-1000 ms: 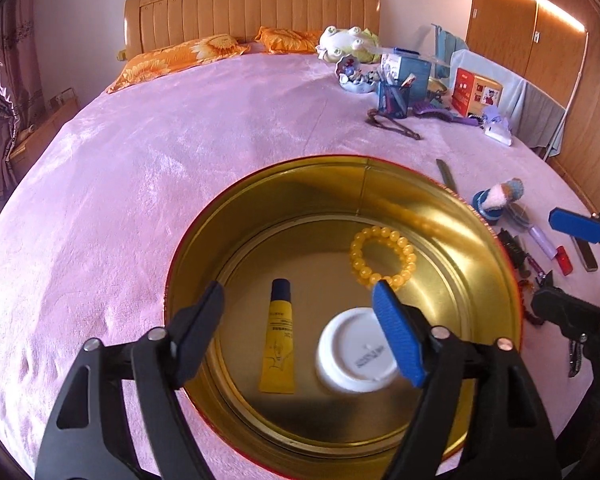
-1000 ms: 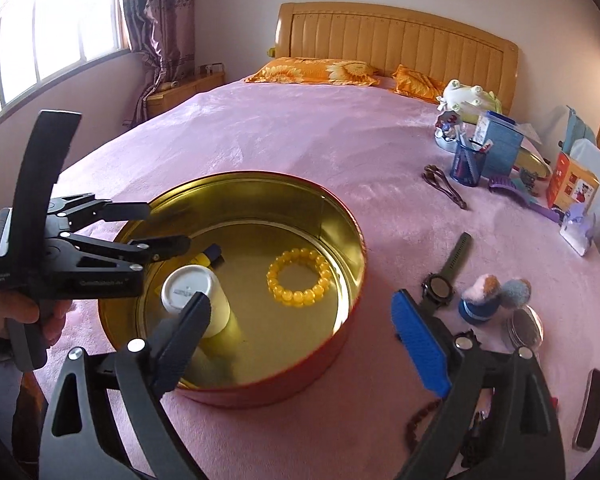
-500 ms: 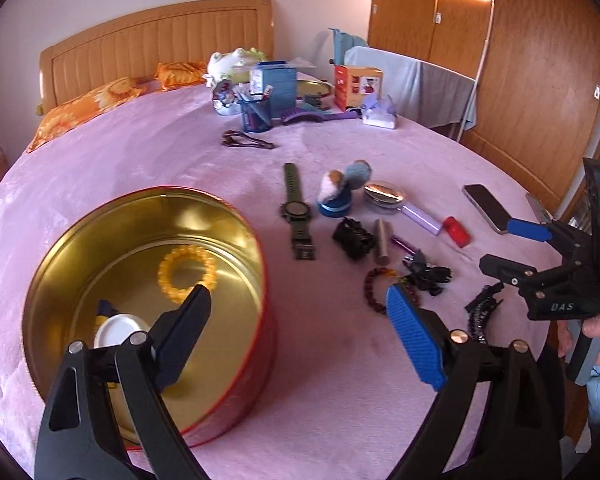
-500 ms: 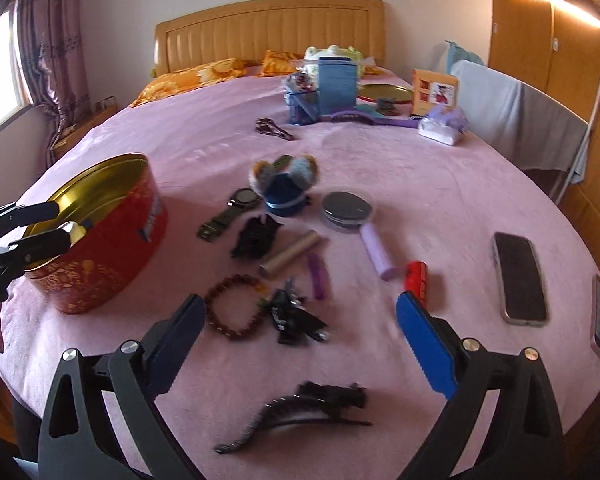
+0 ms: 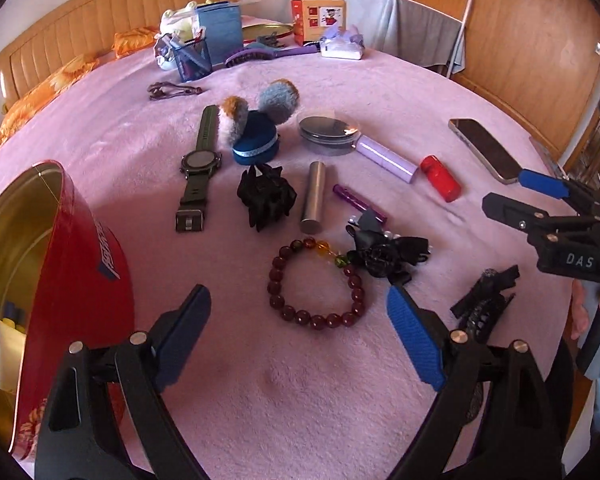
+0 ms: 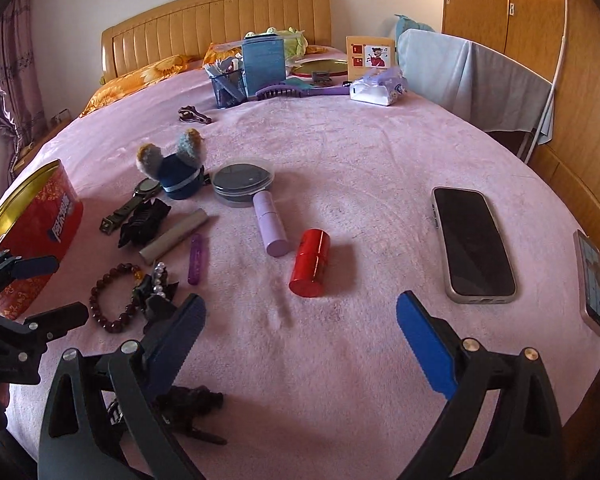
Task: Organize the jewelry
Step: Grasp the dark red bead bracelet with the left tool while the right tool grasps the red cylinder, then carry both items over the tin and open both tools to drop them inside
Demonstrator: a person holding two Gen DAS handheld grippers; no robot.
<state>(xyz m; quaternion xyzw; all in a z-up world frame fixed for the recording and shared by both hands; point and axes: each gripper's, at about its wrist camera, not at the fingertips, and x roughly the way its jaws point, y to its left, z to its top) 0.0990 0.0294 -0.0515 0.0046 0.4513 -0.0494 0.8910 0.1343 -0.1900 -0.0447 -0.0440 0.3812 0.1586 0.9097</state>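
Observation:
A dark red bead bracelet (image 5: pixel 315 282) lies on the pink bedspread, just ahead of my open, empty left gripper (image 5: pixel 300 336). It also shows in the right wrist view (image 6: pixel 114 298). A red and gold round tin (image 5: pixel 82 264) stands at the left; a white jar (image 5: pixel 0 354) sits inside it. A black bow clip with pearls (image 5: pixel 384 252) touches the bracelet. A black watch (image 5: pixel 198 168) and a black hair claw (image 5: pixel 266 196) lie beyond. My right gripper (image 6: pixel 300 336) is open and empty, over a black hair clip (image 6: pixel 188 404).
A red cylinder (image 6: pixel 310 262), lilac tube (image 6: pixel 271 224), grey tube (image 6: pixel 174 236), purple stick (image 6: pixel 195 259), round compact (image 6: pixel 242 183) and pom-pom box (image 6: pixel 176 170) lie mid-bed. Two phones (image 6: pixel 472 244) (image 6: pixel 592 278) lie at right. A pen holder, brush and boxes stand far back.
My left gripper has swung right, away from the tin, and come down close over the dark red bracelet. My right gripper has shifted right toward the red cylinder and phones.

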